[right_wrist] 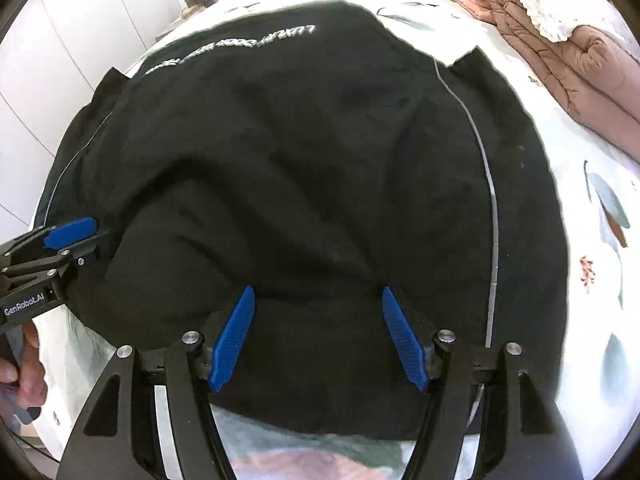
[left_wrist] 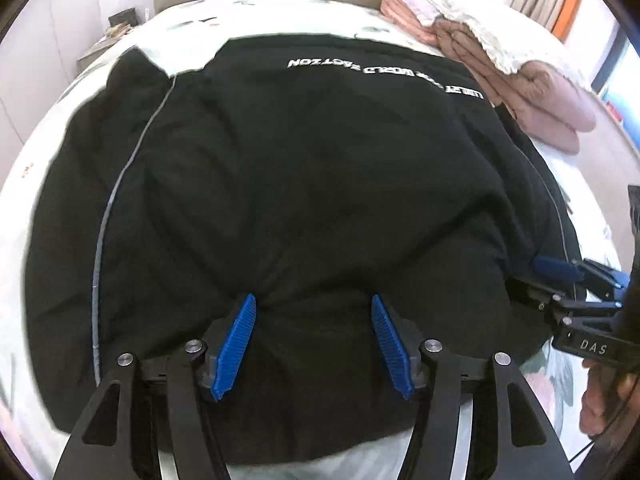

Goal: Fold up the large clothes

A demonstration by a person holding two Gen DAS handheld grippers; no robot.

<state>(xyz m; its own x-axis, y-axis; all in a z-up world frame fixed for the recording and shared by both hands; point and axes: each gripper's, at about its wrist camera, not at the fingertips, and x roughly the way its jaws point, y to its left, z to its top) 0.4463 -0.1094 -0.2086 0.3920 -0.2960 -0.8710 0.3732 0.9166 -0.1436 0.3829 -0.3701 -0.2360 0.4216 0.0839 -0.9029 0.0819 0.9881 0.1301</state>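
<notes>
A large black garment (left_wrist: 320,160) lies spread over the bed, with white lettering near its far edge and a thin grey stripe down each side. In the right wrist view the same garment (right_wrist: 300,140) fills the middle. My left gripper (left_wrist: 314,298) points down at its near part, jaws wide apart, blue fingertips (left_wrist: 250,308) dug into bulging, creased cloth. My right gripper (right_wrist: 318,289) stands the same way further right, open, with cloth bulging between its fingers. Each gripper shows at the edge of the other's view: the right gripper (left_wrist: 560,272) and the left gripper (right_wrist: 76,232).
The bed sheet (left_wrist: 20,240) is white with a leaf print. Folded pink quilts (left_wrist: 520,80) and a white cover are stacked at the far right. A headboard, a nightstand (left_wrist: 120,24) and white wardrobe doors (right_wrist: 80,20) stand beyond. A person's hand (right_wrist: 28,364) holds each gripper.
</notes>
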